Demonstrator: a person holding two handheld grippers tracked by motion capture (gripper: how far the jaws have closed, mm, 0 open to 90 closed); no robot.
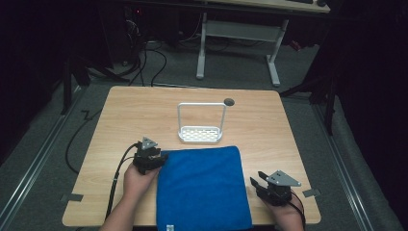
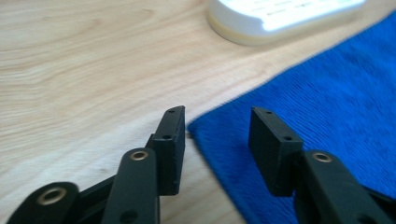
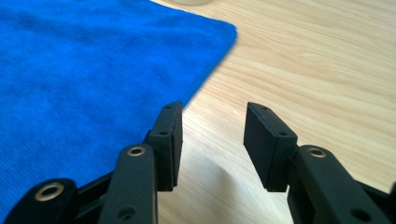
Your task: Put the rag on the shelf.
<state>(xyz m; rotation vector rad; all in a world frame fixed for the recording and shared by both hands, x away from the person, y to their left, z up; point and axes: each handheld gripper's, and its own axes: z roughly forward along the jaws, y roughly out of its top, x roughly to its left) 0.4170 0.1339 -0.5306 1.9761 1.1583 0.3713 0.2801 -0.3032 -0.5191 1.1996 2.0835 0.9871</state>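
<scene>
Fuzzy blue rectangular cloth (image 1: pixel 202 187) flat on grained wooden table (image 1: pixel 120 110); both grippers' blocky black jaws wide, empty.

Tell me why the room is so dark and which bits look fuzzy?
High view: light falls on the wooden table, the room behind stays black. Left gripper view: the white rack glares and blurs. Right gripper view: the blue towel looks soft and smeared.

Both grippers, the left gripper (image 1: pixel 153 158) and the right gripper (image 1: pixel 264 184), are black, each topped by a grey three-cornered plate, with a black cable trailing back along the bare forearm. Up close, each shows two flat rectangular black pads (image 2: pixel 170 149) on link arms pinned with brass-ringed rivets, plus small screw holes.
</scene>
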